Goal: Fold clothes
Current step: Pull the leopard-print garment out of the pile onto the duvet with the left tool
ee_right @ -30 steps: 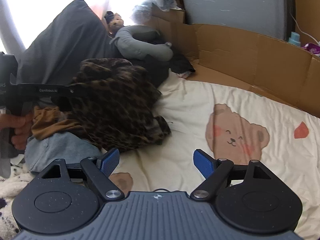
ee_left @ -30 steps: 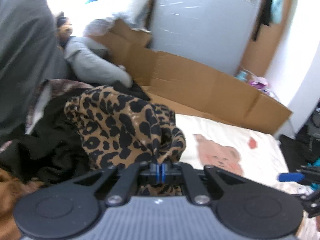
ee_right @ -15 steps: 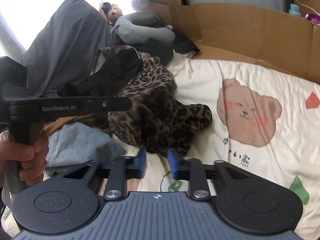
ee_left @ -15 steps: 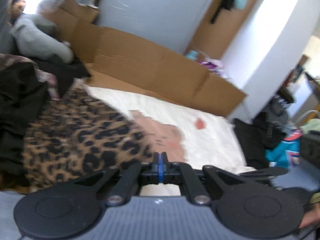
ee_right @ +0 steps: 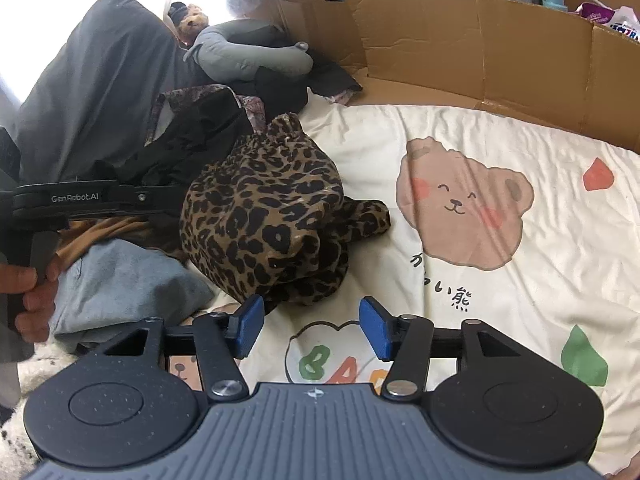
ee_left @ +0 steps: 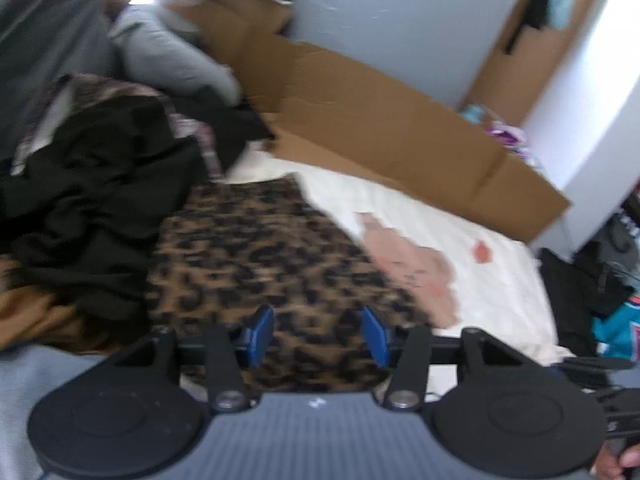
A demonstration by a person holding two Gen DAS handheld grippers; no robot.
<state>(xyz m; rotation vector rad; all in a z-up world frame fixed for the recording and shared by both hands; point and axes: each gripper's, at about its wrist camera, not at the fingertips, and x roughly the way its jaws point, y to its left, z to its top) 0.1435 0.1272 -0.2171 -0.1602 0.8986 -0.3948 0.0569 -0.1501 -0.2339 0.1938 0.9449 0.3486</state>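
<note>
Right wrist view showed my right gripper [ee_right: 311, 330] and left gripper [ee_left: 318, 336] both opening their jaws, empty, over the leopard-print garment [ee_right: 264, 216] lying bunched on the bed [ee_right: 520, 300] (beside the clothes pile [ee_right: 120, 280]), so spreading it flat seemingly came next.

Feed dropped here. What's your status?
Left gripper and right gripper opening, nothing held. Leopard garment bunched on bear sheet. Clothes pile alongside.

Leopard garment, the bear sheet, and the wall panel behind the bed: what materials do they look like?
Leopard garment: thin woven or knit fabric, matte, bunches into soft folds. Bear sheet: cotton-like printed cloth, matte, finely wrinkled. Wall panel: corrugated cardboard, brown, creased along fold lines.
</note>
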